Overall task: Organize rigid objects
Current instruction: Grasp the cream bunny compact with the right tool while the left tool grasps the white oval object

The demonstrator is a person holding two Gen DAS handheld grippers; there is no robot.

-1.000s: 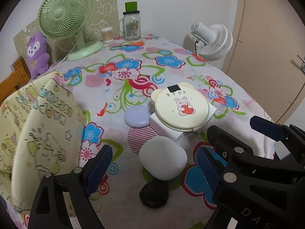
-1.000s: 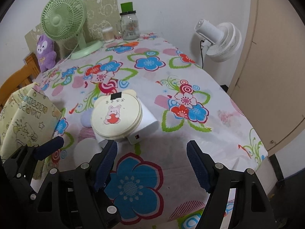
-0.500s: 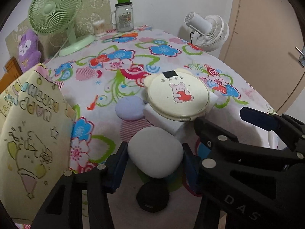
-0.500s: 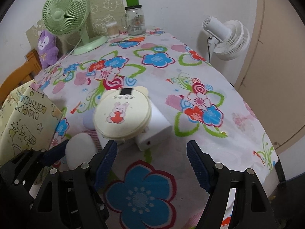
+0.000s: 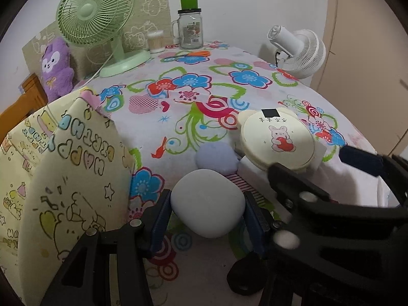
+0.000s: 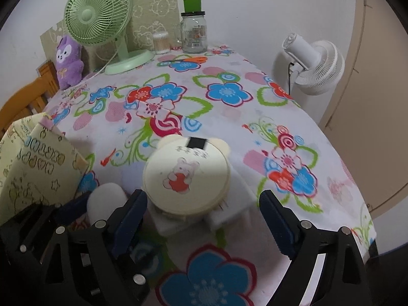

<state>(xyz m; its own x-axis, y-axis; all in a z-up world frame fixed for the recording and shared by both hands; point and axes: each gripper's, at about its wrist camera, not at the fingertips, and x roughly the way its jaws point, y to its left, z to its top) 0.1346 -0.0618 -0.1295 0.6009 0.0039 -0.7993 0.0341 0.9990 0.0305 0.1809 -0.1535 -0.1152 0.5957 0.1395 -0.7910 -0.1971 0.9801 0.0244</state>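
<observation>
The left hand-held gripper (image 5: 207,210) has closed its blue pads on one smooth white rounded case (image 5: 207,202) near the worktop's (image 5: 216,97) front edge. One lavender oval pebble-shaped case (image 5: 216,157) lies just behind. The right hand-held gripper (image 6: 202,216) gapes wide, empty, around one cream round bear-eared box (image 6: 186,178) sitting on one white rectangular block (image 6: 229,213).

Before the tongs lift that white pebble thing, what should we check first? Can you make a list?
1. Left tongs squeezing both sides of the white pebble case: ok, blue pads touch it.
2. Grip centred on the case: ok.
3. Case clear of the lilac case behind it: cannot tell, they look very close.
4. Black round object under the tongs out of the way: cannot tell.
5. Right tongs free: ok, open, holding nothing, near the bear-lid tin.
6. Yellow gift bag beside the path: not ok, close on the left.
</observation>
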